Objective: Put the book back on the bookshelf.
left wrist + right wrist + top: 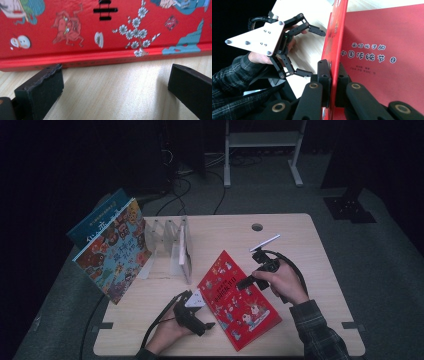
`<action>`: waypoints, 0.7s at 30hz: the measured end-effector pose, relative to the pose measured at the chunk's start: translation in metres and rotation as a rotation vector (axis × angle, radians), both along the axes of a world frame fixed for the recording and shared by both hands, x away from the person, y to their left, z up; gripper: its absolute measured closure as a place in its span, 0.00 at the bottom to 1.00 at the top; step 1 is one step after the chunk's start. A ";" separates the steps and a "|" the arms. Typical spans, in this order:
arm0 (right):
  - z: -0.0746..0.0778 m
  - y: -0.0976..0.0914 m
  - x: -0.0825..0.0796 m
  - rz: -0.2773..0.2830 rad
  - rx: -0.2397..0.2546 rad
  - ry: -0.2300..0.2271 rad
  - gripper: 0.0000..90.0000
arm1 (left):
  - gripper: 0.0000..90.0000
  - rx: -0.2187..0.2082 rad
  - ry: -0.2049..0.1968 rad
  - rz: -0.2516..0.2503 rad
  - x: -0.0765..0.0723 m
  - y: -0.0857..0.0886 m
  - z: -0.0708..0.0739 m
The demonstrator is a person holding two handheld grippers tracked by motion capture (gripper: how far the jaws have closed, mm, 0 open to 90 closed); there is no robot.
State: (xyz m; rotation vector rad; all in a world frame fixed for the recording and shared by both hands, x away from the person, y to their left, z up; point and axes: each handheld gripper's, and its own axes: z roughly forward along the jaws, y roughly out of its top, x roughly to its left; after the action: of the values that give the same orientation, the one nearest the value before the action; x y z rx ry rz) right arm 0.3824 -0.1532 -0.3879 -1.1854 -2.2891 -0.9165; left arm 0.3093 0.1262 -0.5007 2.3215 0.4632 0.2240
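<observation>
A red picture book point(243, 312) lies at the table's near middle. My right gripper point(246, 283) is at its far right edge, shut on the book's front cover. In the right gripper view the pads point(323, 75) pinch the thin red cover point(337, 32), and the inner title page point(384, 50) with white characters shows to the right. My left gripper point(204, 312) rests on the table at the book's left side, open, with nothing between its jaws. In the left gripper view its fingertips point(50, 75) stand wide apart just short of the book's spine point(100, 58).
A clear divider rack point(167, 245) stands at the back left with a thin white book point(186, 251) in it. Two picture books point(115, 252) lean against its left end. A cable hole point(257, 227) sits near the table's far edge. Bare wood point(310, 265) lies to the right.
</observation>
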 end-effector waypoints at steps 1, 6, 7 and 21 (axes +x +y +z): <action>0.002 -0.003 -0.003 -0.006 0.022 -0.015 0.96 | 0.00 -0.007 0.007 0.014 0.000 0.001 0.000; 0.007 -0.012 -0.014 -0.008 0.092 -0.093 0.97 | 0.00 -0.068 0.044 0.039 0.003 0.008 0.001; 0.008 -0.014 -0.017 -0.009 0.105 -0.113 0.97 | 0.00 -0.087 0.052 0.049 0.003 0.010 0.002; 0.026 -0.038 -0.038 -0.073 0.232 -0.270 0.97 | 0.00 -0.198 0.007 0.061 0.017 0.027 0.040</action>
State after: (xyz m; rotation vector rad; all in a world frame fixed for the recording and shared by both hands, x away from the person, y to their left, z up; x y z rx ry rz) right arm 0.3444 -0.1914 -0.3624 -1.1070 -2.2719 -1.4036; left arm 0.3263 0.1535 -0.4607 2.1179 0.5359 0.1901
